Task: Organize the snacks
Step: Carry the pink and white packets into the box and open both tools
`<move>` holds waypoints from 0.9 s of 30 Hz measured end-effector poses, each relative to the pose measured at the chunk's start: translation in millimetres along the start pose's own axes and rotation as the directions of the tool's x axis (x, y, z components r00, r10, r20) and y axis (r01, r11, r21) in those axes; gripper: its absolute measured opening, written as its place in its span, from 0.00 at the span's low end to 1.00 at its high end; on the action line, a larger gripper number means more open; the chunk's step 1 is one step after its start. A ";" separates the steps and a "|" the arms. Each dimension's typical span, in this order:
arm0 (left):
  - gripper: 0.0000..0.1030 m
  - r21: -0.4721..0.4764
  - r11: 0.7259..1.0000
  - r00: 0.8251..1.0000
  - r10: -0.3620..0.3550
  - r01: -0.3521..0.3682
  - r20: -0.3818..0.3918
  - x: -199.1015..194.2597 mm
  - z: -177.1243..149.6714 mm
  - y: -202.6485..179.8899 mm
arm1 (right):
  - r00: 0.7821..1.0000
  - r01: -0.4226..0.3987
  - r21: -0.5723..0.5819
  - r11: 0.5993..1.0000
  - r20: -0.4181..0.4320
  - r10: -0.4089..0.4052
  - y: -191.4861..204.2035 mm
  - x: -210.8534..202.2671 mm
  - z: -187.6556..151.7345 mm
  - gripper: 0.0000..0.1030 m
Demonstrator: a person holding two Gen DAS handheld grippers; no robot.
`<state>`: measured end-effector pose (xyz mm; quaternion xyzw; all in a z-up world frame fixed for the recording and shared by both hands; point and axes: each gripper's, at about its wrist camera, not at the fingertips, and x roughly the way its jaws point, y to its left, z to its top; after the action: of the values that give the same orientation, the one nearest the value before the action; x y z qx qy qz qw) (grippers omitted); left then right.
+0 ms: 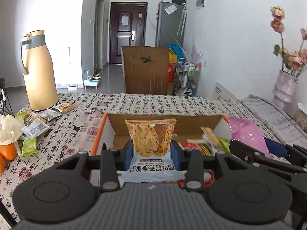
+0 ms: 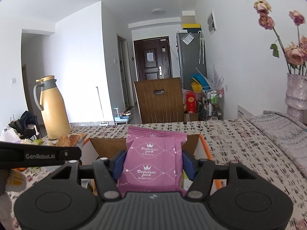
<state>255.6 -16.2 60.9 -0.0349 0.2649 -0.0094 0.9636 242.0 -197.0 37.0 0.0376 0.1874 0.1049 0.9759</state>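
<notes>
Jaws of my left gripper clenched on cracker packet; right gripper grasping pink packet, both above box.

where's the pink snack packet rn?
The pink snack packet sits clamped in the right gripper, centre of the right wrist view, over the open cardboard box; the left wrist view shows it at right.

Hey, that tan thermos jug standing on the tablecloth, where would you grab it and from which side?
Probably the grey handle of the thermos jug. The jug stands upright, and its body looks too wide for a claw, while the handle is a slim loop projecting from its left side in the left wrist view. Come in level from that side and close across the loop's upright stretch.
</notes>
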 end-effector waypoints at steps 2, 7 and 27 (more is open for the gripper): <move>0.40 -0.008 1.000 1.000 0.010 -0.010 0.009 9.4 2.8 2.8 | 1.000 0.007 0.000 1.000 0.004 -0.007 2.9 12.5 1.9 0.59; 0.40 -0.019 0.998 0.998 0.056 -0.056 0.036 34.5 -3.1 11.6 | 1.000 0.021 0.001 1.000 -0.003 -0.021 4.8 36.6 -3.6 0.59; 1.00 -0.065 0.996 0.994 0.065 -0.060 0.087 15.6 -2.9 25.6 | 1.000 0.023 0.072 0.997 -0.005 -0.023 -12.1 31.0 -7.2 1.00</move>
<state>267.6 8.5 48.6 -0.0568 0.2226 0.0306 0.9728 269.7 -201.8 17.8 0.0704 0.1936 0.0868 0.9747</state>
